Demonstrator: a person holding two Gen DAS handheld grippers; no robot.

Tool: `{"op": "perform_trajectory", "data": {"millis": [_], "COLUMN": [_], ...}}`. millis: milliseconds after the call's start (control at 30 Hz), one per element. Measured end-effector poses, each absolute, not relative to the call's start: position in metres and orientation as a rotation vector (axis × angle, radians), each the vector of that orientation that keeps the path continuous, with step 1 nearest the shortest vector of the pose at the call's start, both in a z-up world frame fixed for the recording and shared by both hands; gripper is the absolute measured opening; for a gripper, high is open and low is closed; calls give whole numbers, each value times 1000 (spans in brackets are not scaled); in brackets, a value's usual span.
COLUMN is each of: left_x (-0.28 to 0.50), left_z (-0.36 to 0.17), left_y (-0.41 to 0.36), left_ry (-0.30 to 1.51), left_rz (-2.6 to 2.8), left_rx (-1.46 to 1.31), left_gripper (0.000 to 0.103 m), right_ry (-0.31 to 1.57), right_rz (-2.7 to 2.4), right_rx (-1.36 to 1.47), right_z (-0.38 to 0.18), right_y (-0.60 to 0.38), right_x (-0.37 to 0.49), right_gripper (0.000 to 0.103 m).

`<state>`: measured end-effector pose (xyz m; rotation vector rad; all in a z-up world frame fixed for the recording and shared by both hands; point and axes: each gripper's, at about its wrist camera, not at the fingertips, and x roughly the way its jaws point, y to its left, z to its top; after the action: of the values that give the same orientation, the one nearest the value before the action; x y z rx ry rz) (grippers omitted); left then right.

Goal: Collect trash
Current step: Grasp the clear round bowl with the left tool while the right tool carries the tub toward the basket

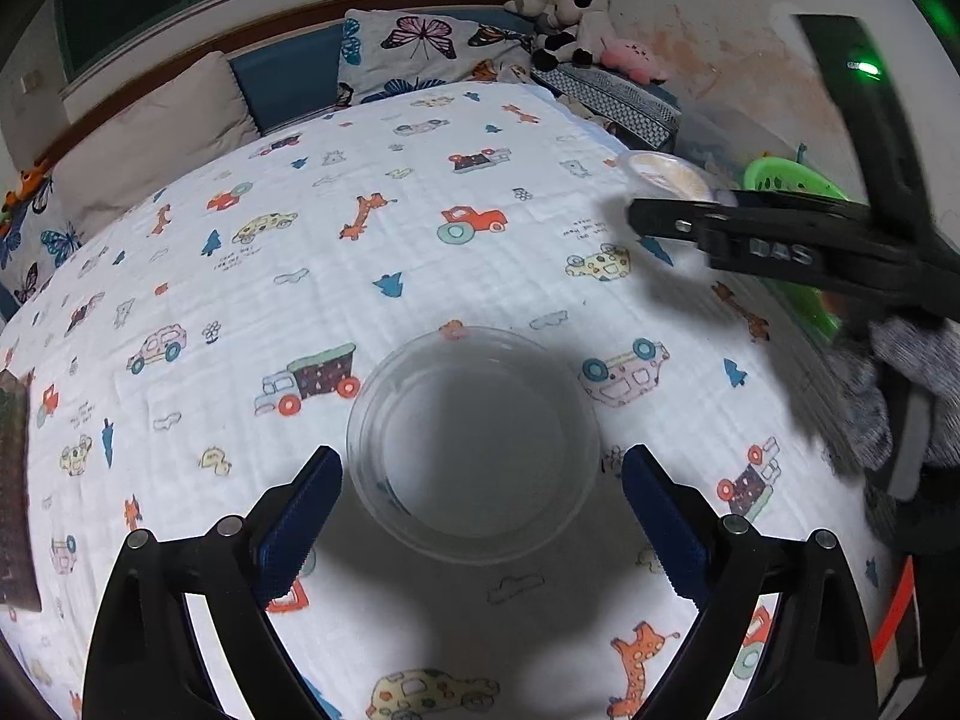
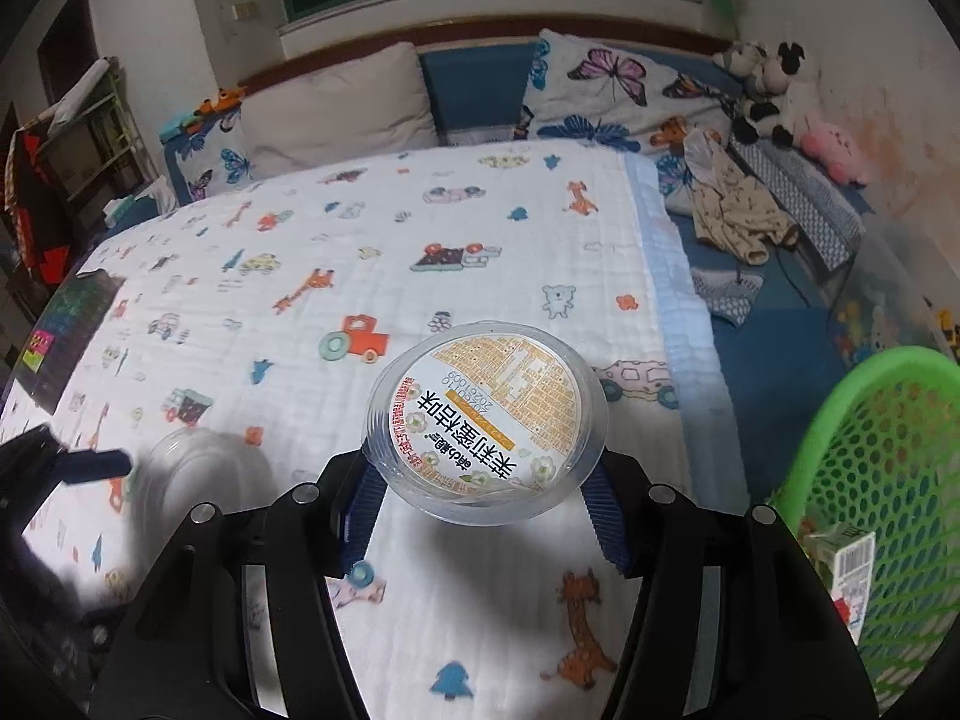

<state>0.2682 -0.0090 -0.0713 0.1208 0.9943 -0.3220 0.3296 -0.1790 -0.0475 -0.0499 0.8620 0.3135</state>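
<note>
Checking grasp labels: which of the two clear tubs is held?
The labelled tub, clamped in the right claw. The bare tub lies on the bed, ungripped.

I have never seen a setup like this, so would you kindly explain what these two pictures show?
A person holds a two-finger gripper in each hand, and each carries a wide-angle camera looking along its fingers. The left view shows the left gripper, open above an empty clear cup lying on the patterned bedsheet. The right view shows the right gripper closed on a labelled lidded cup, lifted off the bed. A green basket beside the bed already holds a small carton.
</note>
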Motion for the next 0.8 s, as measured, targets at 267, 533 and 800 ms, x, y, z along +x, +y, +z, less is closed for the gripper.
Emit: {"op": "perform_trajectory", "data": {"millis": [267, 533, 800], "left_x": [265, 261, 269], "left_z": [-78, -86, -93], "left_y": [-4, -7, -10], "left_ry": [1014, 1019, 1033], "left_rz": [-337, -346, -343], "left_rx": [101, 129, 134], "left_gripper": [92, 93, 93], "right_ry": [849, 846, 829], "right_rz": [336, 338, 349], "right_rx": [-3, 16, -2], "right_z": [-40, -37, -31], "right_y": [-187, -194, -193], "right_x": [311, 299, 288], "right_gripper": [59, 59, 59]}}
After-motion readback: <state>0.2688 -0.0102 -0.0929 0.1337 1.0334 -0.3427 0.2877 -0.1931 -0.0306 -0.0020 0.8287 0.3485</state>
